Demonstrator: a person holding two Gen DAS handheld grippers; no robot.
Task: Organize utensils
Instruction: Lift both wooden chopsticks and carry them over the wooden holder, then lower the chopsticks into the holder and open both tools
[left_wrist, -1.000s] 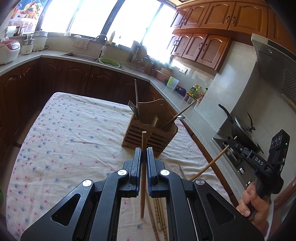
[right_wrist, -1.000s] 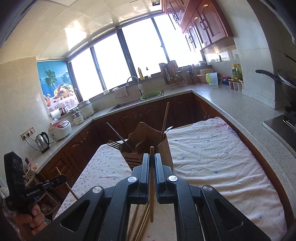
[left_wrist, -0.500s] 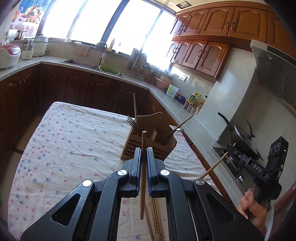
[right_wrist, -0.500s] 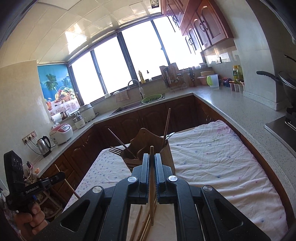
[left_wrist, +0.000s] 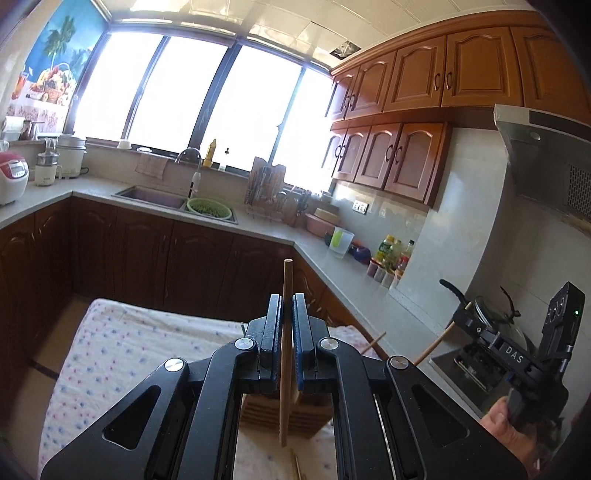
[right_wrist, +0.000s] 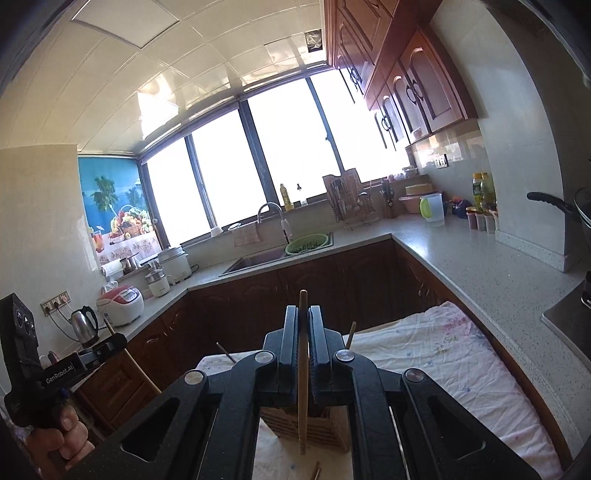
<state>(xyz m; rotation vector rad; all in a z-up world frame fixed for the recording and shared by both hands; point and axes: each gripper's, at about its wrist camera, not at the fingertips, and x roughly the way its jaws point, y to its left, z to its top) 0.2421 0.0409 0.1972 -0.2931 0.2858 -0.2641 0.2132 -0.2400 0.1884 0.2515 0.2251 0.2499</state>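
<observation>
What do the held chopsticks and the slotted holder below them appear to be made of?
Both chopsticks, in the left gripper and right gripper, look like unvarnished bamboo or wood: matte tan, faint grain. The holder seems to be light wood, with slatted sides and a dull finish.

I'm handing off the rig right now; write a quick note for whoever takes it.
Left gripper: shut on one wooden chopstick, upright.
Right gripper: shut on a second chopstick, also upright.
Wooden utensil holder stands on the floral tablecloth, below both grippers; some utensils are already in it.
Left to do: drop both chopsticks into the holder, then collect the loose chopsticks lying on the cloth near its base.
</observation>
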